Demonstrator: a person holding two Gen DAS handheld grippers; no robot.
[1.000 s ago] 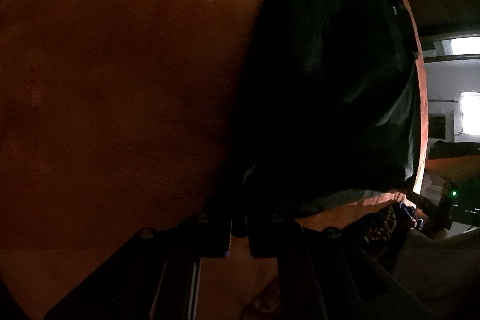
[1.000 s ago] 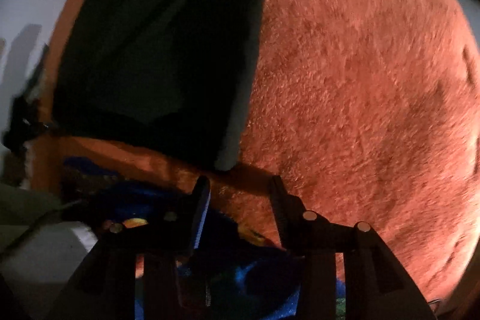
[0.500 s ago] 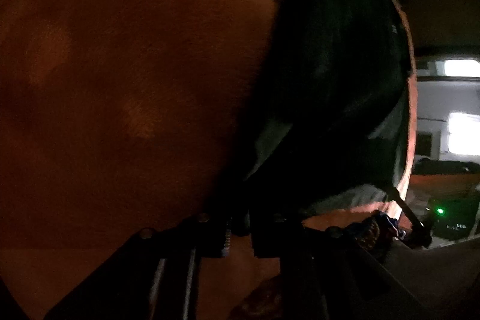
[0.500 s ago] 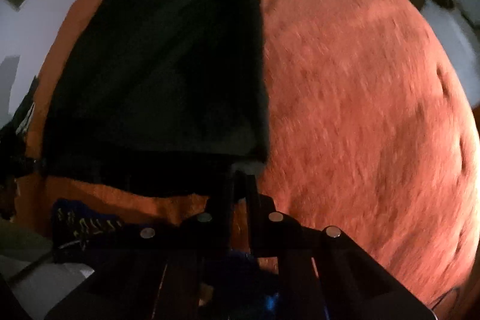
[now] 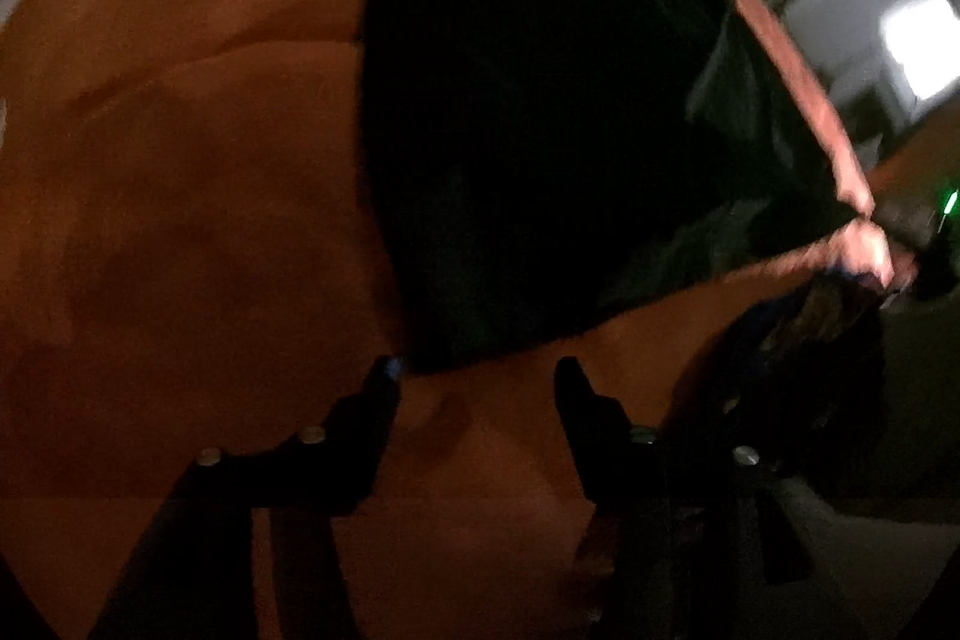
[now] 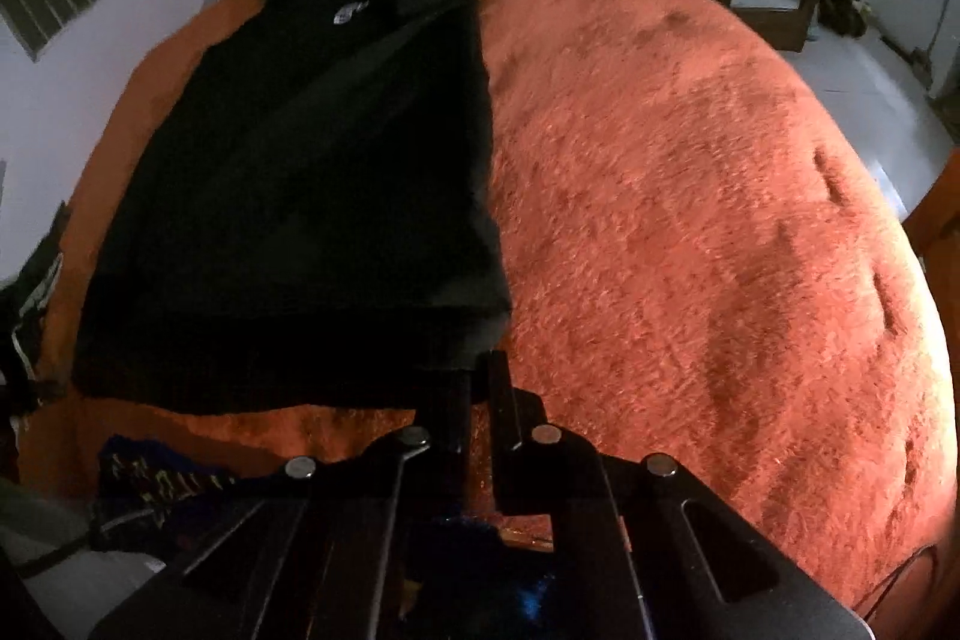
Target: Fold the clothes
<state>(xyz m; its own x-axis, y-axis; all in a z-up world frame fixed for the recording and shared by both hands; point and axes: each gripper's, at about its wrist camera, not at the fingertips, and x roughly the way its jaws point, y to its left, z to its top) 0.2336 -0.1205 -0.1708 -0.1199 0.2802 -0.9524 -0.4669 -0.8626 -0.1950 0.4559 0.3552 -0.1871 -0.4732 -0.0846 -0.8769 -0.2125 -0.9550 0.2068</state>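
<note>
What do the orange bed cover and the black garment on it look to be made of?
Cover: plush fleece or short-pile fur, judging by its fuzzy nap and brushed streaks; matte. Garment: a thin, smooth fabric, perhaps cotton jersey, lying flat with soft creases and a faint sheen; the dim light leaves the weave unclear.

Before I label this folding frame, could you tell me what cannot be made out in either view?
- Left wrist view: the black garment is too dark to show folds or seams.
- Left wrist view: the person's hand is motion-blurred; what it holds is unclear.
- Right wrist view: whether the right gripper pinches the garment's corner is hidden by dark fabric.
- Right wrist view: the blue patterned cloth is covered by the gripper body.
</note>
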